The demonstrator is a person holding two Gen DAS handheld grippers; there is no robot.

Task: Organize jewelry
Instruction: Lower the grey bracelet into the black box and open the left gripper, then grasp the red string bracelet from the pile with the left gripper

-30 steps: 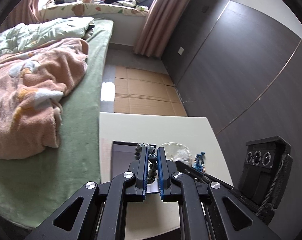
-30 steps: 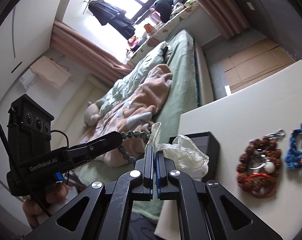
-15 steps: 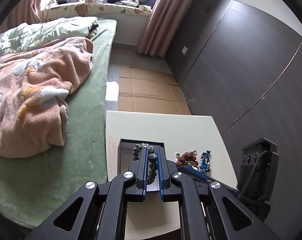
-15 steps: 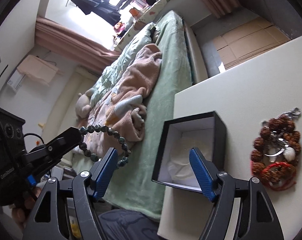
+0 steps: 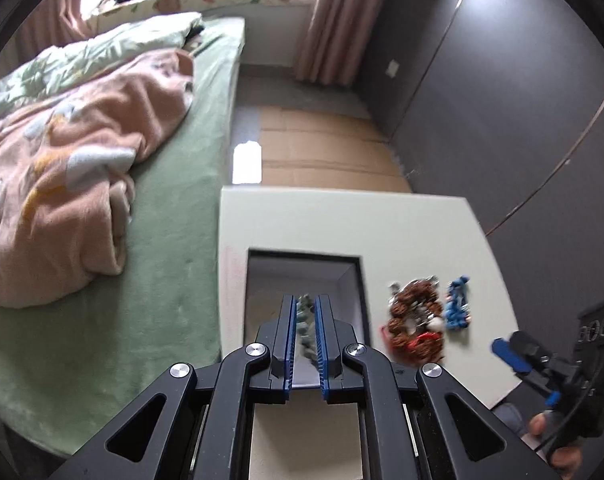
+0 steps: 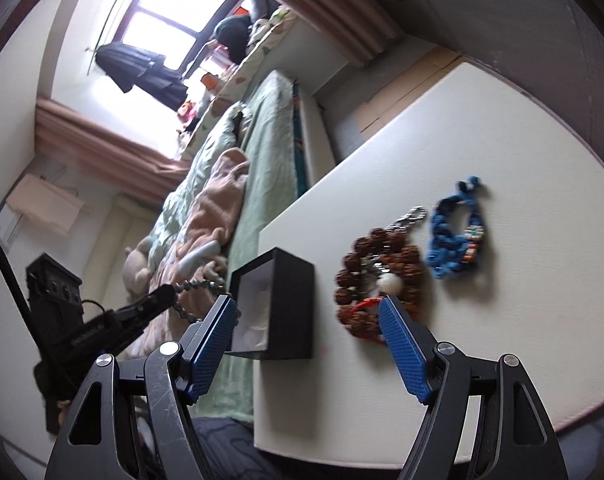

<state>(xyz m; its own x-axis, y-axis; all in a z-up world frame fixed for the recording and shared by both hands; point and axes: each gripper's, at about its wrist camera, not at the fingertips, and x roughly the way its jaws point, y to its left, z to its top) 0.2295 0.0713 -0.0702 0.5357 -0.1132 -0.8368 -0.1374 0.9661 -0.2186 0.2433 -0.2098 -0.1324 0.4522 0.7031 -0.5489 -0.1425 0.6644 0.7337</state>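
My left gripper (image 5: 305, 304) is shut on a grey-green bead bracelet (image 5: 304, 320) and holds it above the open black jewelry box (image 5: 353, 276) with a white lining. In the right wrist view the bracelet (image 6: 198, 286) hangs from the left gripper (image 6: 168, 294) just left of the box (image 6: 290, 308). My right gripper (image 6: 307, 310) is open and empty, its jaws wide, near the box and a brown bead bracelet (image 6: 375, 276). A blue braided bracelet (image 6: 455, 236) lies to the right of it. Both also show in the left wrist view, brown (image 5: 415, 326) and blue (image 5: 457, 306).
The white table (image 5: 341, 220) stands against a green bed (image 5: 174, 280) with a pink blanket (image 5: 74, 184). A dark wall (image 5: 501, 100) runs on the right. Cardboard (image 5: 321, 152) covers the floor beyond the table. The right gripper (image 5: 517, 356) shows at the left wrist view's lower right.
My right gripper opened, let go of the clear plastic wrap, and swung right toward the brown bracelet. My left gripper moved forward with the bead bracelet, over the box.
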